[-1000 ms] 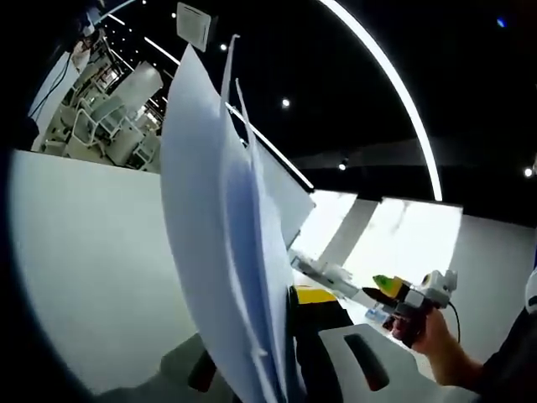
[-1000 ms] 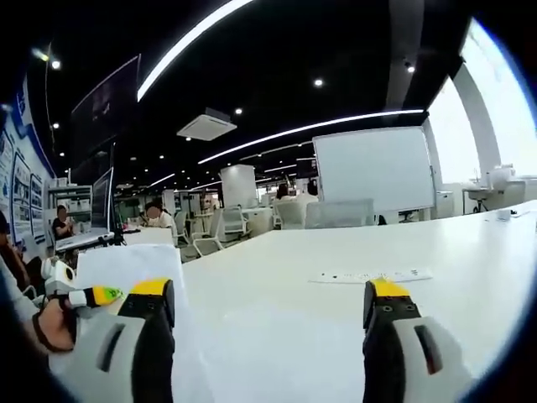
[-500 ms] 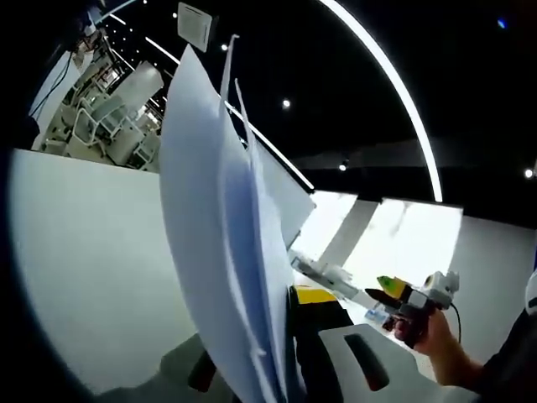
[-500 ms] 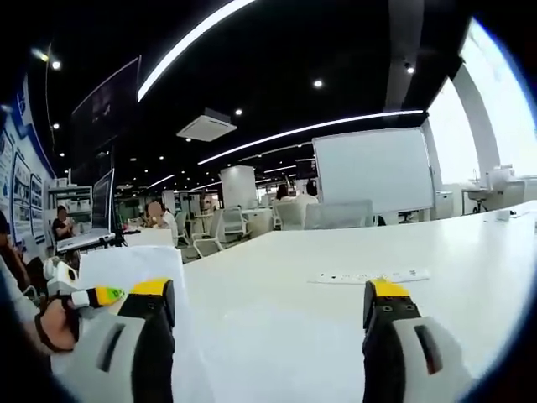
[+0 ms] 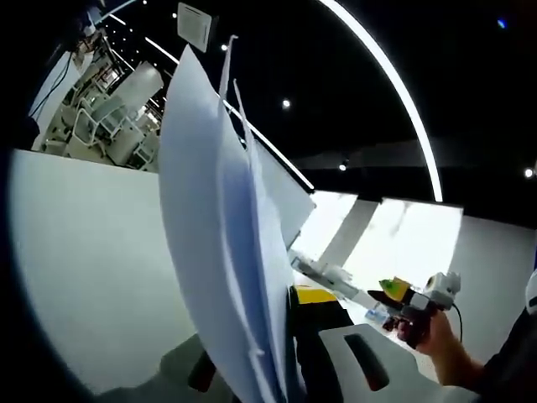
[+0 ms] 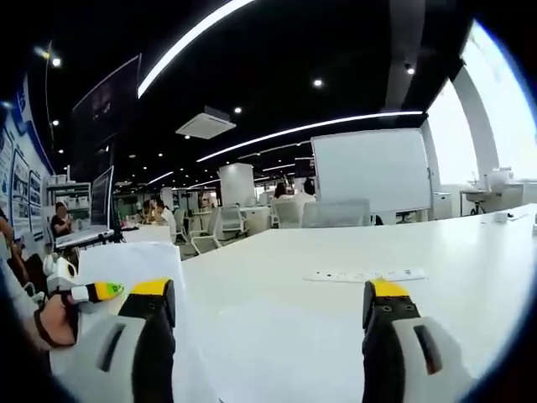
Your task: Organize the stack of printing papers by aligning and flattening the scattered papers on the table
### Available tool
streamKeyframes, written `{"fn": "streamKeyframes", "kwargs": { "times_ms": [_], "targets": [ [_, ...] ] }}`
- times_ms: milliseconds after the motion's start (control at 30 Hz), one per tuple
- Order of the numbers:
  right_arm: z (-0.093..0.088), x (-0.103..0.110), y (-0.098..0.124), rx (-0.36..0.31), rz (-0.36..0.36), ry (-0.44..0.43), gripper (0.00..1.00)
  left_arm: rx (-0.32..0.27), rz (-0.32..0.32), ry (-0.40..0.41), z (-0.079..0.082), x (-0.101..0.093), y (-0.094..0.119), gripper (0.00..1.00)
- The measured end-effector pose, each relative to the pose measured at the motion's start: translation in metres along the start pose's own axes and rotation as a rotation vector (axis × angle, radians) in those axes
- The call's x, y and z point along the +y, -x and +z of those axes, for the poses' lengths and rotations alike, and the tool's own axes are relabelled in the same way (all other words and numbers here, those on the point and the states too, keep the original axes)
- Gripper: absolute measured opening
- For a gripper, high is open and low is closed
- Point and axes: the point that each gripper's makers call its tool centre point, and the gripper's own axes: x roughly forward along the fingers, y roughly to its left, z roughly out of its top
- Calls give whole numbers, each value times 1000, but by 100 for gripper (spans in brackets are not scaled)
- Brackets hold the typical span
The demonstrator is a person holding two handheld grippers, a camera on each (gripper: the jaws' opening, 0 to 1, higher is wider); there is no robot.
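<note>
Broadly, the white bench (image 6: 277, 285) spreads under both views, bare near the hands. Above it the papers (image 5: 222, 252) stand on edge, a loose sheaf fanned apart at the top, pinched at their lower edge by the left tongs (image 5: 252, 369); held upright like this, they are probably being readied for tapping against the bench so the edges line up. In the right gripper view the same papers (image 6: 126, 264) show as a pale sheet at the left, just beside the hand (image 6: 52, 319) that carries the left tongs.

The right tongs (image 6: 268, 327) hover spread wide over the bench with nothing between the yellow-tipped jaws, likely free to steady or square the sheaf's loose side. In the left gripper view they appear at the right, gripped by a hand (image 5: 424, 332).

Further off, a power strip (image 6: 365, 274) lies flat on the bench, well apart from the papers, and could catch a sheet laid that way. Beyond it stand a whiteboard (image 6: 373, 172) and office chairs (image 6: 226, 227).
</note>
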Motion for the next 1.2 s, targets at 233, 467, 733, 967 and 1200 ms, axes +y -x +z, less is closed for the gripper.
{"fn": "streamKeyframes", "kwargs": {
  "times_ms": [233, 467, 733, 967, 1200],
  "targets": [
    [-5, -5, 5, 9, -10, 5, 87, 0, 1, 0, 0, 0, -1, 8],
    [-11, -10, 11, 20, -22, 5, 87, 0, 1, -1, 0, 0, -1, 8],
    [-13, -18, 17, 23, -40, 1, 87, -1, 1, 1, 0, 1, -2, 8],
    [-17, -23, 22, 25, -51, -6, 87, -2, 1, 3, 0, 0, -2, 8],
    [-21, -28, 25, 33, -59, -10, 87, -2, 1, 2, 0, 0, -2, 8]
  ]
}}
